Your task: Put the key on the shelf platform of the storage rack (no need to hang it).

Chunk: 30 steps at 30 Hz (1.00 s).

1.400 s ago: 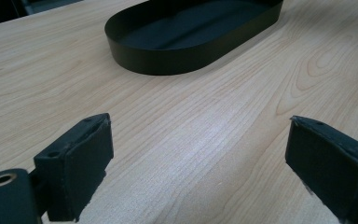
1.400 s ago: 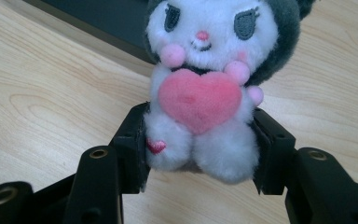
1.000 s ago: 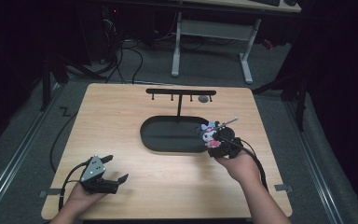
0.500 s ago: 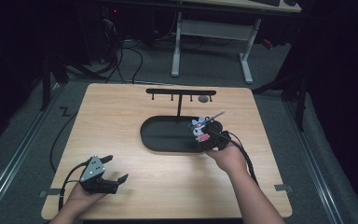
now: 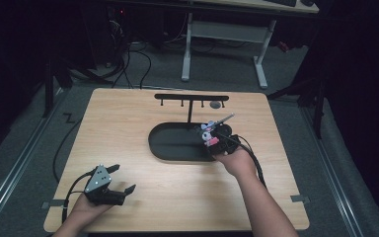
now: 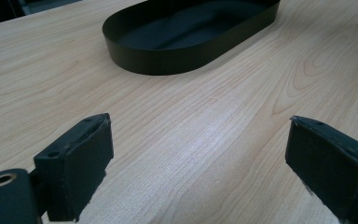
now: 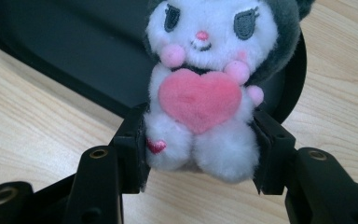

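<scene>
**Plush held at tray rim; left tongs idle**

The right tongs are clamped on one plush — both pads press its white lower body from the sides. In the high view the plush sits at the right end of the tray, over the rim where tray meets desk. The right gripper view shows the tray wall directly behind the plush and bare wood below it.

The left tongs stand open with nothing between them, resting low near the front-left desk edge, well apart from the tray. The left gripper view shows free wood between pads and tray.

Materials and shapes:
- Tray: one, oval, black, matte, low upright wall, interior bare.
- Plush: soft pile, white face and body, dark grey hood, pink heart on the chest.
- Desk: light wood grain, squared with rounded corners.
- Rack: one, black, T-shaped — a thin post behind the tray, a crossbar with short pegs.

Open surface lies left, front and right of the tray.
</scene>
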Each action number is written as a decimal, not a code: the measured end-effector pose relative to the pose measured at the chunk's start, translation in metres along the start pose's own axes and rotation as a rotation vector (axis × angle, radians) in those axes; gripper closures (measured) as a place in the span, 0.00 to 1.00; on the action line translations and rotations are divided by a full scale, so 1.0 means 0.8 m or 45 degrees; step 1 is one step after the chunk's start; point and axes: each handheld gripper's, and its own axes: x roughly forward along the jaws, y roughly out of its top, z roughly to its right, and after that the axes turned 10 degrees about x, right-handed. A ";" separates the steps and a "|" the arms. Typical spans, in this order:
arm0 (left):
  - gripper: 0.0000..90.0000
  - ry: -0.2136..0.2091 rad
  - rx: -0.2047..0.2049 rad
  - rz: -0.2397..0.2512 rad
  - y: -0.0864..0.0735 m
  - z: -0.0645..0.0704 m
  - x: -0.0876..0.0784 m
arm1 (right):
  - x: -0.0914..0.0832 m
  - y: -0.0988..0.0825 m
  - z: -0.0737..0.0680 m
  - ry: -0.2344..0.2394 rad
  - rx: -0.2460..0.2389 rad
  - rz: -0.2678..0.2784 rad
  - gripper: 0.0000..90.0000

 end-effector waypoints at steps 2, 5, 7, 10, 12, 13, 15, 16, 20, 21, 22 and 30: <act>0.09 -0.001 0.000 -0.001 0.000 0.000 0.000 | 0.003 0.002 0.002 0.002 0.008 -0.001 0.53; 0.09 -0.002 0.000 -0.001 0.000 0.000 0.000 | 0.007 0.005 0.002 0.003 0.015 -0.009 0.53; 0.09 -0.003 0.002 -0.001 0.000 0.000 0.000 | 0.010 0.007 0.002 0.007 0.016 -0.006 0.53; 0.09 -0.004 0.002 -0.001 0.000 0.000 0.000 | 0.016 0.011 0.000 0.008 0.016 -0.007 0.53; 0.09 -0.003 0.002 -0.001 0.000 0.000 0.000 | 0.017 0.012 -0.001 0.005 0.014 -0.010 0.53; 0.09 -0.003 0.004 -0.001 0.000 0.000 0.000 | 0.020 0.014 -0.005 0.006 0.006 -0.012 0.53; 0.09 -0.004 0.004 -0.002 0.000 0.000 0.000 | 0.021 0.016 -0.007 0.006 0.009 -0.014 0.53; 0.09 -0.004 0.004 -0.002 0.000 0.000 0.000 | 0.022 0.018 -0.007 0.011 0.004 -0.005 0.53; 0.09 -0.005 0.003 -0.002 0.000 0.000 0.000 | 0.025 0.023 -0.010 -0.002 0.003 -0.012 0.53; 0.09 -0.005 0.003 -0.002 0.000 0.000 0.000 | 0.026 0.024 -0.011 0.005 0.005 -0.007 0.53; 0.09 -0.006 0.004 -0.002 0.000 0.000 0.000 | 0.027 0.025 -0.013 0.004 0.007 -0.012 0.53; 0.09 -0.007 0.008 -0.004 0.000 0.000 0.000 | 0.041 0.023 -0.010 0.001 0.023 -0.027 0.53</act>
